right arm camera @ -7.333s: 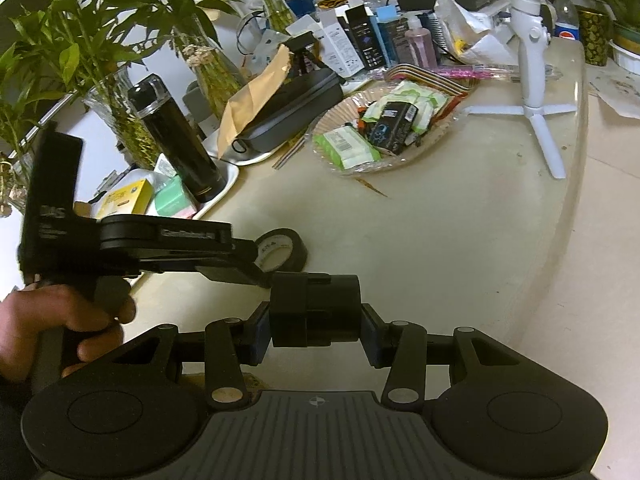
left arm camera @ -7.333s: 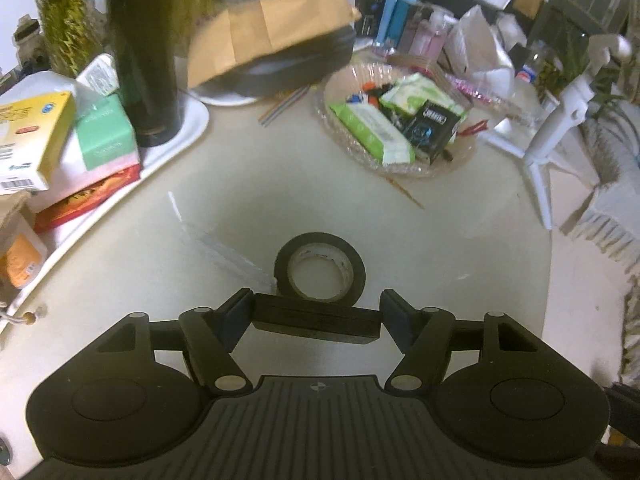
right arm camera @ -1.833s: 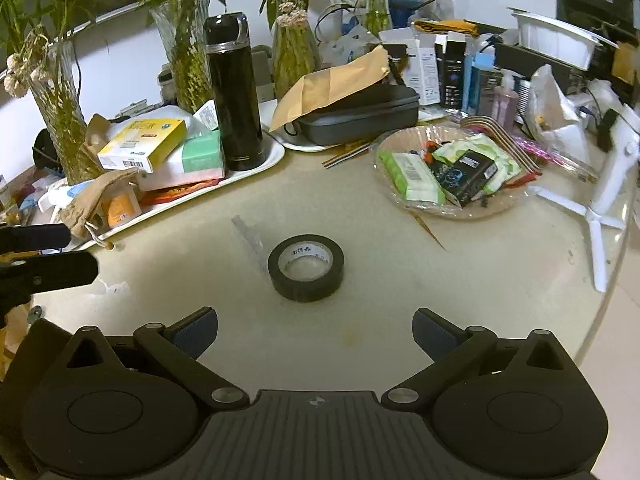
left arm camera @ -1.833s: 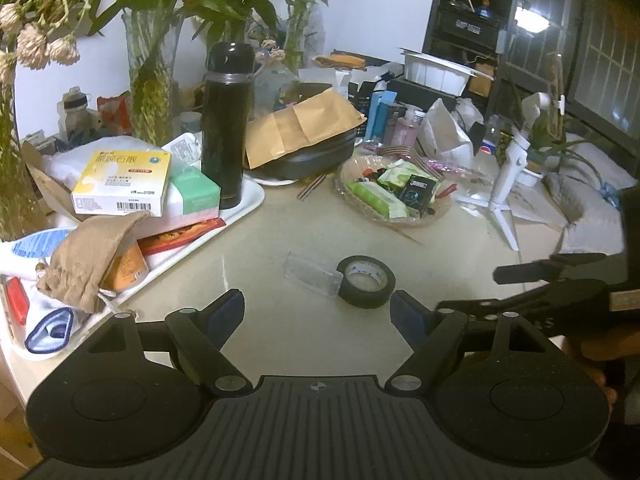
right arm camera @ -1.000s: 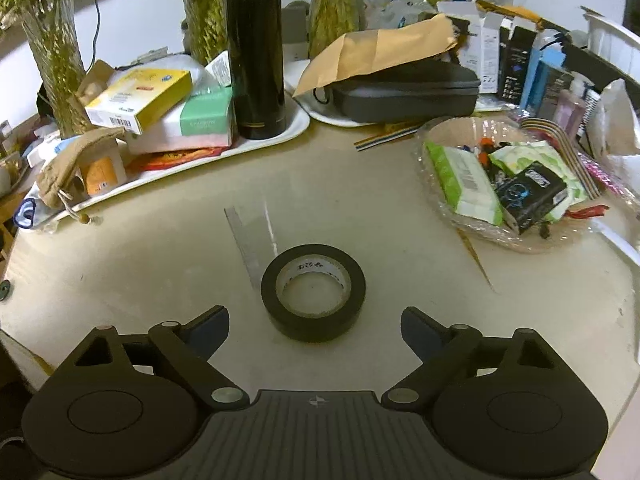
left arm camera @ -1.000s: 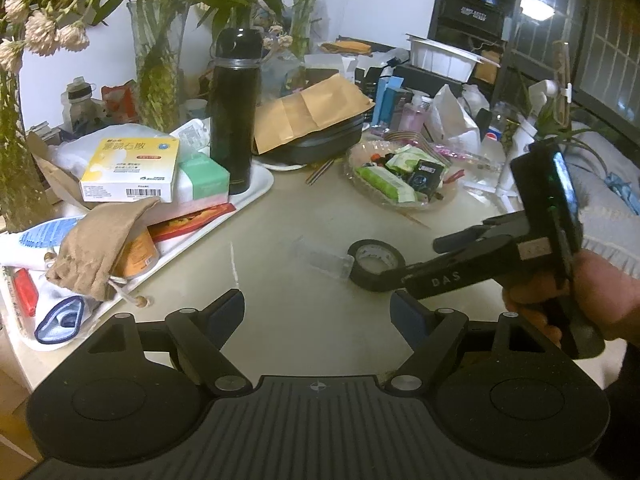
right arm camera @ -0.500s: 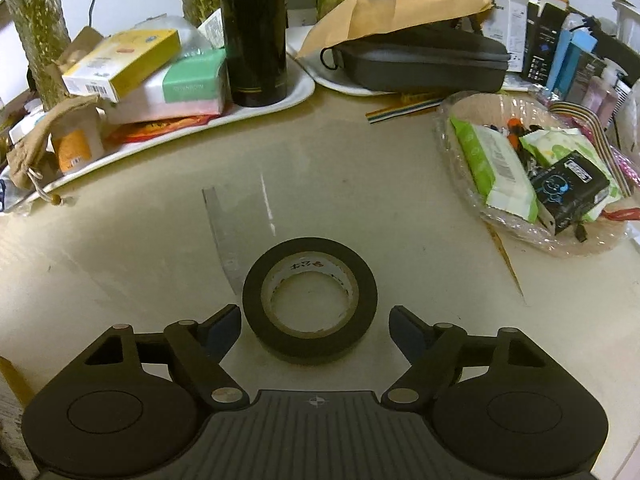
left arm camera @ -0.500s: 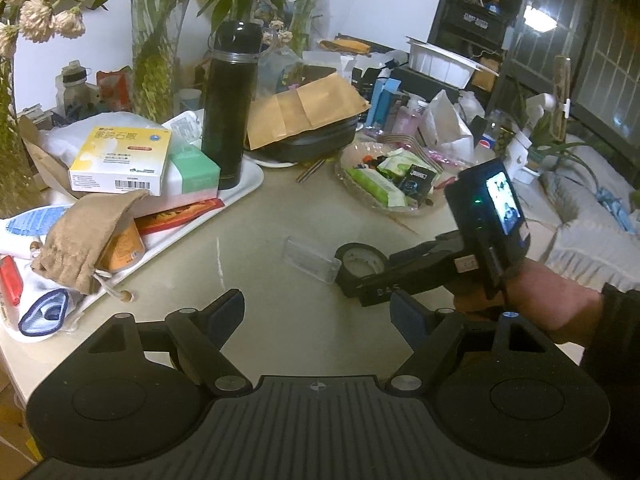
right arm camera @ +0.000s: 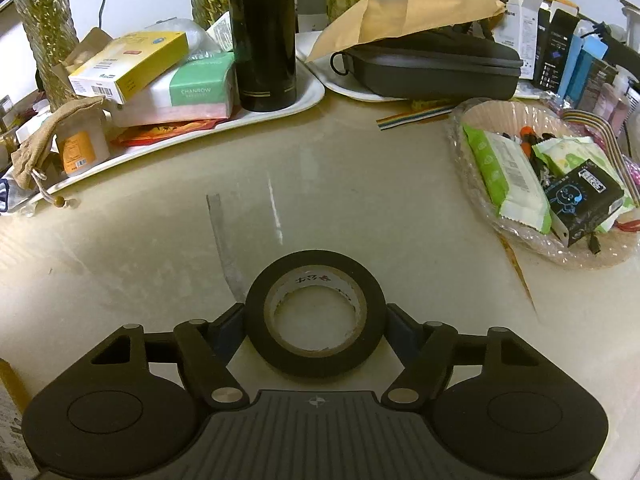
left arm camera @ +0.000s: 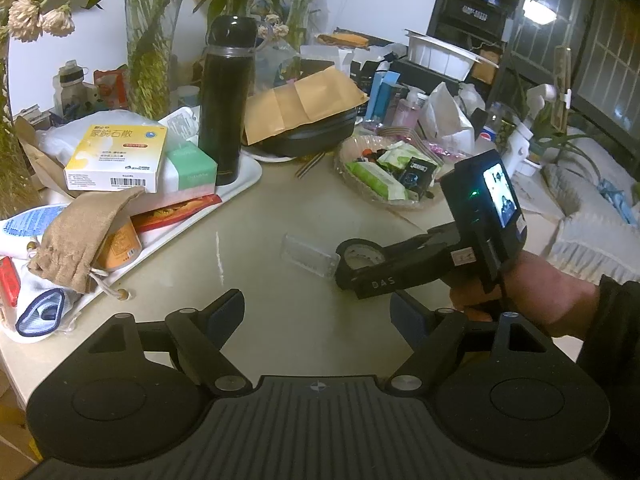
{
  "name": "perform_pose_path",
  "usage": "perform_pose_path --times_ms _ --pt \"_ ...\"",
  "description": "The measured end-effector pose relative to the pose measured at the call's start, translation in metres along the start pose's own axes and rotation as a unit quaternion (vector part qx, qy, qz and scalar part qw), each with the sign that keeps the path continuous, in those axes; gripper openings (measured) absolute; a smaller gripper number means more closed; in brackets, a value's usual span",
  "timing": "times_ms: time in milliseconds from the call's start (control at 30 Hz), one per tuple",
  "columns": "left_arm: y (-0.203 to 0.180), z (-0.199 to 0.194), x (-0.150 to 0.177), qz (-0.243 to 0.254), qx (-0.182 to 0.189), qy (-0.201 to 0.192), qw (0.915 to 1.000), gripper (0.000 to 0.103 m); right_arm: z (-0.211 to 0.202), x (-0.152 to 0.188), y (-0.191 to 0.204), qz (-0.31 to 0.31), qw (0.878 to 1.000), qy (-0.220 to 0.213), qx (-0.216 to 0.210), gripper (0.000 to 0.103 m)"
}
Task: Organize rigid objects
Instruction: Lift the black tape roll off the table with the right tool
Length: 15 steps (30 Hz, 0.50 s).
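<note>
The roll of black electrical tape point(right arm camera: 315, 316) lies flat on the beige tabletop point(right arm camera: 380, 184), hole up, and sits squarely between the two pads of your right gripper point(right arm camera: 315, 326). The pads look to be touching its outer wall on either side, or all but touching; I cannot tell from the wrist view whether they are pressing yet, so treat the grip as not proven.

Squeeze evenly until both pads bear on the widest part of the ring. If you catch it off the diameter, the round wall will likely squirt forward out of the pads. Keep the fingers low, near the table, so they meet the full height of the tape's side and not just its top edge. Lift straight up a little first and check that it hangs level.

Mind the clear plastic piece point(left arm camera: 307, 256) lying just beside the roll on the table; a sideways drag could sweep it along. From the left wrist view your right gripper covers part of the roll point(left arm camera: 362, 252), so trust the right camera for alignment.

Your left gripper point(left arm camera: 318, 314) hangs spread wide and empty above the near table edge, well clear.

Farther out stand the white tray point(right arm camera: 308, 98) with the black flask point(right arm camera: 262, 36) and boxes, and the wrapped dish of packets point(right arm camera: 480, 120). Either seems a plausible home; neither route is blocked.
</note>
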<state>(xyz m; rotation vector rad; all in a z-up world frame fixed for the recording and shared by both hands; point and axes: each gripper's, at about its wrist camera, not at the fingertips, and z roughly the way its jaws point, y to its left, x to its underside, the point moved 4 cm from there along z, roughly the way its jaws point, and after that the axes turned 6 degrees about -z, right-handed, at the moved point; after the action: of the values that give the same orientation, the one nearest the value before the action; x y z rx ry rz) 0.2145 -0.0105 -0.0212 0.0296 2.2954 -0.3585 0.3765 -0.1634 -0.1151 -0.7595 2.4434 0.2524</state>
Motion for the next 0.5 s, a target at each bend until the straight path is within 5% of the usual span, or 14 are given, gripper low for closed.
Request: perform_pose_path --times_ms 500 --pt "-0.015 0.003 -0.001 0.038 -0.009 -0.01 0.9992 0.08 -0.059 0.014 -0.018 0.058 0.997 -0.02 0.043 0.075"
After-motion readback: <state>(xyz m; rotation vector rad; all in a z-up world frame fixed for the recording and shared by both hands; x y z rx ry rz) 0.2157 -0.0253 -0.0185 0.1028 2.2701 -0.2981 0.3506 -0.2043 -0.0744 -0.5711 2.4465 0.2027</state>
